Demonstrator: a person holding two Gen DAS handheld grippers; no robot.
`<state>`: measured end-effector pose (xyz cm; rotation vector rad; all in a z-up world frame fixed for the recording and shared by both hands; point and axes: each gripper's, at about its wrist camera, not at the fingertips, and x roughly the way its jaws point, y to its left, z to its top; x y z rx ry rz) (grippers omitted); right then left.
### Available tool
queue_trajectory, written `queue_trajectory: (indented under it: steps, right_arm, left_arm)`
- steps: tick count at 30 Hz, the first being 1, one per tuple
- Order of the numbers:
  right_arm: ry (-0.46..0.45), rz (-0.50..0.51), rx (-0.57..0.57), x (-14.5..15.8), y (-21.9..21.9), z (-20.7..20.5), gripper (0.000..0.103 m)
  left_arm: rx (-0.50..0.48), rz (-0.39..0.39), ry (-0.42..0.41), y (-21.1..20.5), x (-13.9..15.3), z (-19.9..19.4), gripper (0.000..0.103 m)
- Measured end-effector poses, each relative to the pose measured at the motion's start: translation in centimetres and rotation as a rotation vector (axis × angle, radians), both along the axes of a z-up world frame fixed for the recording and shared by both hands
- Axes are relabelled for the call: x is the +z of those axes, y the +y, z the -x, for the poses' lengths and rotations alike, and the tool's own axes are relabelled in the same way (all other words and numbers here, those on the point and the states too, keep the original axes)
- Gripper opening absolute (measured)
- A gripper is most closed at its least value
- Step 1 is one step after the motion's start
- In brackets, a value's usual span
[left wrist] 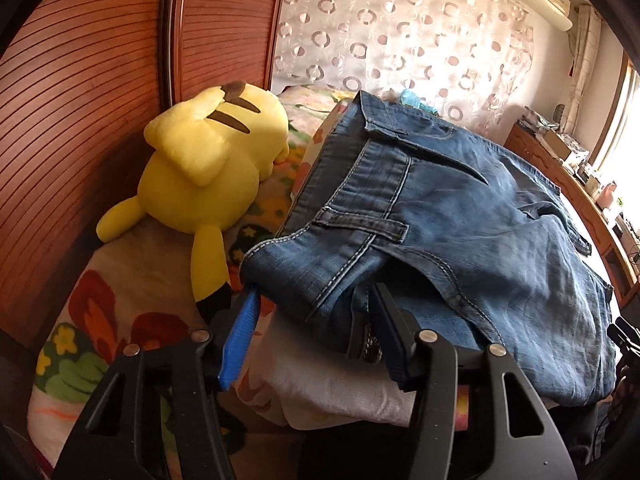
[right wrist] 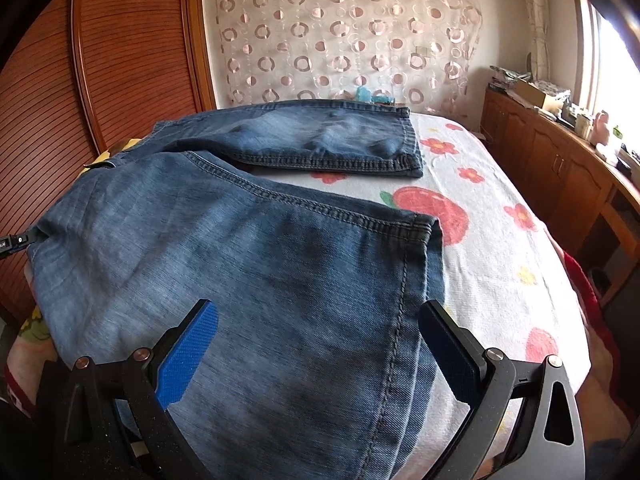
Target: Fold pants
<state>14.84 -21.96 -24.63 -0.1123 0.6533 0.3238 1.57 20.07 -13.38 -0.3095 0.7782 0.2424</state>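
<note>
Blue denim pants (left wrist: pixel 440 208) lie on a bed with a floral sheet (right wrist: pixel 500 264). In the left wrist view the waistband end with belt loops is near me. My left gripper (left wrist: pixel 316 292) stands with its jaws apart around the waistband's near corner; the denim drapes over both fingertips. In the right wrist view the near leg of the pants (right wrist: pixel 260 280) stretches toward its hem, and the other leg (right wrist: pixel 320 136) lies farther back. My right gripper (right wrist: pixel 320 320) is open, its jaws wide on either side of the near leg.
A yellow plush toy (left wrist: pixel 208 160) lies on the bed left of the waistband. A brown slatted wardrobe (left wrist: pixel 80 80) stands on the left. A circle-patterned curtain (right wrist: pixel 344 32) hangs behind the bed. A wooden cabinet (right wrist: pixel 560 168) with clutter runs along the right.
</note>
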Motion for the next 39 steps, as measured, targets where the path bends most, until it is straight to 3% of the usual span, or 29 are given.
queue_trajectory:
  steps: [4,6,12,25,29,34,35,39]
  right_arm:
    - [0.008,-0.005,-0.016,-0.2,-0.7,0.4,0.100]
    - [0.010,-0.004,-0.023,-0.2,-0.9,0.5,0.100]
    - [0.018,-0.005,-0.044,-0.2,-2.3,1.4,0.099]
    - [0.066,-0.010,-0.065,0.4,-4.6,2.5,0.087]
    - [0.065,0.002,-0.032,0.7,-4.3,2.3,0.069]
    - [0.060,0.043,0.014,1.0,-3.4,2.6,0.029]
    - [0.063,0.038,0.033,1.0,-3.4,2.6,0.017]
    - [0.049,0.015,0.092,2.0,-3.6,2.7,0.004]
  left_arm:
    - [-0.003,0.028,0.013,0.4,-0.5,-0.3,0.057]
    - [-0.008,0.012,-0.002,0.3,-0.1,-0.3,0.039]
    - [-0.038,-0.025,-0.064,-0.6,2.2,-0.1,0.019]
    - [-0.049,-0.080,-0.072,-1.5,3.0,-0.7,0.017]
    - [-0.062,-0.084,-0.094,-1.9,4.0,-1.1,0.013]
    - [-0.123,-0.106,-0.172,-3.4,7.6,-2.3,0.012]
    - [-0.141,-0.112,-0.194,-3.8,8.6,-2.8,0.012]
    - [-0.192,-0.126,-0.248,-5.3,11.4,-4.2,0.011]
